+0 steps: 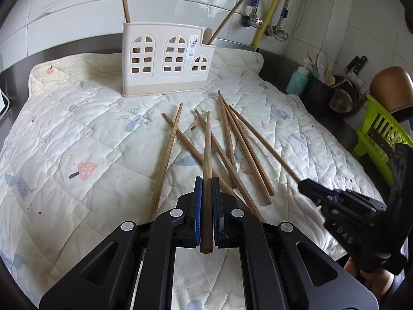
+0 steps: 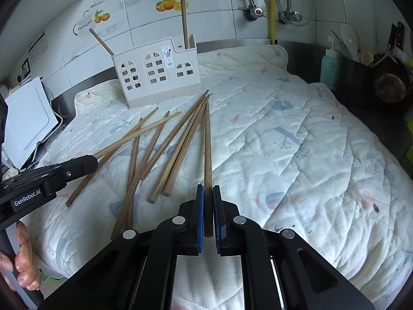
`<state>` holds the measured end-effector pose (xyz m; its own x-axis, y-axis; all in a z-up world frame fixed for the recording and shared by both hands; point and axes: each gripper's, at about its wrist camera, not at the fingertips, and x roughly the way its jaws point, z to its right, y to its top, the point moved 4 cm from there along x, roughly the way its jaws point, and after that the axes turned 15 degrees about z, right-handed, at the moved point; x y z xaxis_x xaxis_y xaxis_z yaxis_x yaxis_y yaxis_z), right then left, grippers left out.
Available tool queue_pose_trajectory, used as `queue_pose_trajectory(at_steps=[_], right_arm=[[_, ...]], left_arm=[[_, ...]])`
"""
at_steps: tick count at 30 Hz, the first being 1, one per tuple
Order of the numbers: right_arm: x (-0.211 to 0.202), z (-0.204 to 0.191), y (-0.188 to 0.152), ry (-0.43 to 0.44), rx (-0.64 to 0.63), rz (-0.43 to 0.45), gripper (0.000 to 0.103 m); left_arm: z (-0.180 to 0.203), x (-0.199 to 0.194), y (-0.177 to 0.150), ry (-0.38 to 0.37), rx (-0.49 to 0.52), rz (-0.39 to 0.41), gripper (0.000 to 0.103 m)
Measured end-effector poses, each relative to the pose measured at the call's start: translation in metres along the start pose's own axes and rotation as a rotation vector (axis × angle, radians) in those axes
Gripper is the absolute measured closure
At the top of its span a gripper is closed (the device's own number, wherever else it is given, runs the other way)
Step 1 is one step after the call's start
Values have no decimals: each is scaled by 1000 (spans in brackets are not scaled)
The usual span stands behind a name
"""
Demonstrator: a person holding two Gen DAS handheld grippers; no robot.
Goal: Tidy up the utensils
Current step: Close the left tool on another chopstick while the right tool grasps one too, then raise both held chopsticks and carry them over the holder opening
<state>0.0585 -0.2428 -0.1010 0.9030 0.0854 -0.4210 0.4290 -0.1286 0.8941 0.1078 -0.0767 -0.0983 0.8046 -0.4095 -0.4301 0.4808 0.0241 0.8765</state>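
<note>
Both hand-held grippers (image 1: 206,180) (image 2: 208,188) clamp chopsticks (image 1: 207,149); loose chopsticks (image 1: 245,142) lie before holder (image 1: 165,59).

Both tools are matte black, built of angular linkage arms with triangular cut-outs and round silver pivot pins. The left tool (image 1: 206,180) and right tool (image 2: 208,188) carry blue ribbed pads on their fingers. White "GenRobot.AI" lettering marks one side.

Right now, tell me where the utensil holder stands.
The utensil holder stands upright at the far edge of the quilted mat, against the tiled wall, beyond the loose chopsticks; in the left wrist view it sits upper centre.
</note>
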Motion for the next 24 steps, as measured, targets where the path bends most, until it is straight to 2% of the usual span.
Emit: queue_pose_trajectory(at_steps=[5,13,24], right_arm=[[-18,-1,26,7,-84,76,97],[-32,-2,80,60,-164,164,97],[-35,-4,134,163,-190,171,97]], left_arm=[[-6,-5,7,-14,-46,18,98],[-7,-12,26,-8,-26,45,98],[-14,-23,47,5,-20,97,98]])
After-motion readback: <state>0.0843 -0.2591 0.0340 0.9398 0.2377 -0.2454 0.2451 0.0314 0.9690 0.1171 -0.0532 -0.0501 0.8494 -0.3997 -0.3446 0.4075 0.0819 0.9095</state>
